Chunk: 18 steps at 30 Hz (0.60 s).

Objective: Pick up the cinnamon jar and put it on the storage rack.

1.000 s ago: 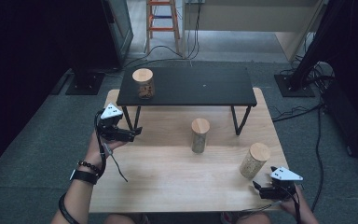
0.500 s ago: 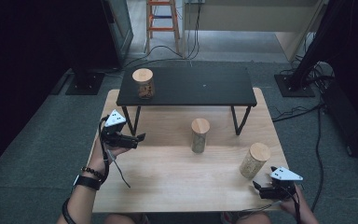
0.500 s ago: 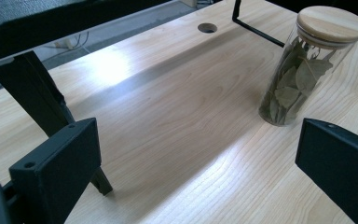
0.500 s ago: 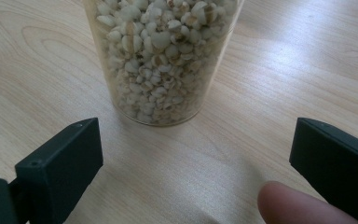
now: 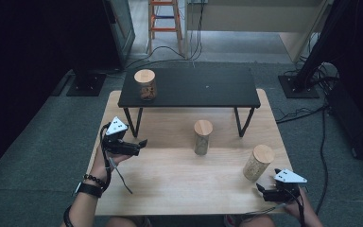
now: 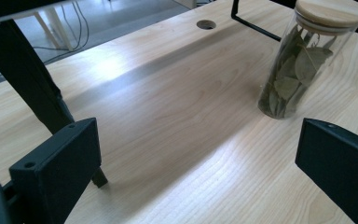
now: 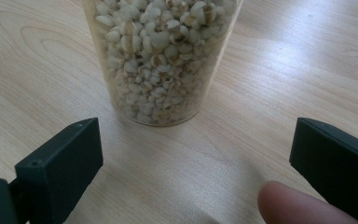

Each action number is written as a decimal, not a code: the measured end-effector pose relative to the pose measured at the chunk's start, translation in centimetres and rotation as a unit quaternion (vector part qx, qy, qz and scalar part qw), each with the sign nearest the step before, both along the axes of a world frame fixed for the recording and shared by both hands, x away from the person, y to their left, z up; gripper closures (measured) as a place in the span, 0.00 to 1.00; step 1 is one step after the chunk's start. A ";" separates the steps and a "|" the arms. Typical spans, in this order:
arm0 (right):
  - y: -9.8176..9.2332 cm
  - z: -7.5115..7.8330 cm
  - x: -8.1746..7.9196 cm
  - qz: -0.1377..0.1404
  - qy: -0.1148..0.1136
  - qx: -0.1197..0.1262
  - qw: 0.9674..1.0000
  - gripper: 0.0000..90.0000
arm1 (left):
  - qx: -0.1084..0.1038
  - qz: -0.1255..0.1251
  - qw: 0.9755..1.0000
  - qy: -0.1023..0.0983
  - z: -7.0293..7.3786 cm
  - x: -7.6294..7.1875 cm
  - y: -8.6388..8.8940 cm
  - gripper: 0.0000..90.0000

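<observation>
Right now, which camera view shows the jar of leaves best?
The left gripper view: the jar of leaves is near, its leaves and wooden lid clear. In the high view it is small, contents unreadable.

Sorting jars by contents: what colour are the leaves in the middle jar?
Dull olive green leaves, clearest in the left gripper view.

Left gripper is hovering over the wooden table, jaws standing wide apart with nothing between them. A glass jar of bay leaves, wooden lid on, is standing upright ahead toward the right jaw. A black shelf leg is slanting down beside the left jaw.
</observation>
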State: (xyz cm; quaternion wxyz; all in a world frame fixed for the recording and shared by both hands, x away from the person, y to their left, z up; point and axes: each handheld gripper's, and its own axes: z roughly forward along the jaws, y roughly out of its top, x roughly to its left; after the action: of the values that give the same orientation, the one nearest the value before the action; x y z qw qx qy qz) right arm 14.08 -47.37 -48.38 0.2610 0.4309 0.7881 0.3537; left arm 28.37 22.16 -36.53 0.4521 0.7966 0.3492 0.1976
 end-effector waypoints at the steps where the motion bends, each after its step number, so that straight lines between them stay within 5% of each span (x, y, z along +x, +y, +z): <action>1: 0.0 0.0 0.0 0.000 0.000 0.000 1.000 0.03 | 0.001 -0.004 1.000 0.000 -0.3 -0.1 0.0 0.00; 18: 0.0 0.0 0.0 -0.001 0.000 -0.001 1.000 0.03 | -0.001 -0.011 1.000 0.012 -2.5 -0.9 0.3 0.00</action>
State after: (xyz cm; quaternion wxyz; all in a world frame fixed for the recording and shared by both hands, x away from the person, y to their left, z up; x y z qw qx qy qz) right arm 14.07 -47.33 -48.38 0.2617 0.4317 0.7877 0.3530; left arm 27.52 22.47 -39.05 0.4507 0.8024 0.3461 0.1824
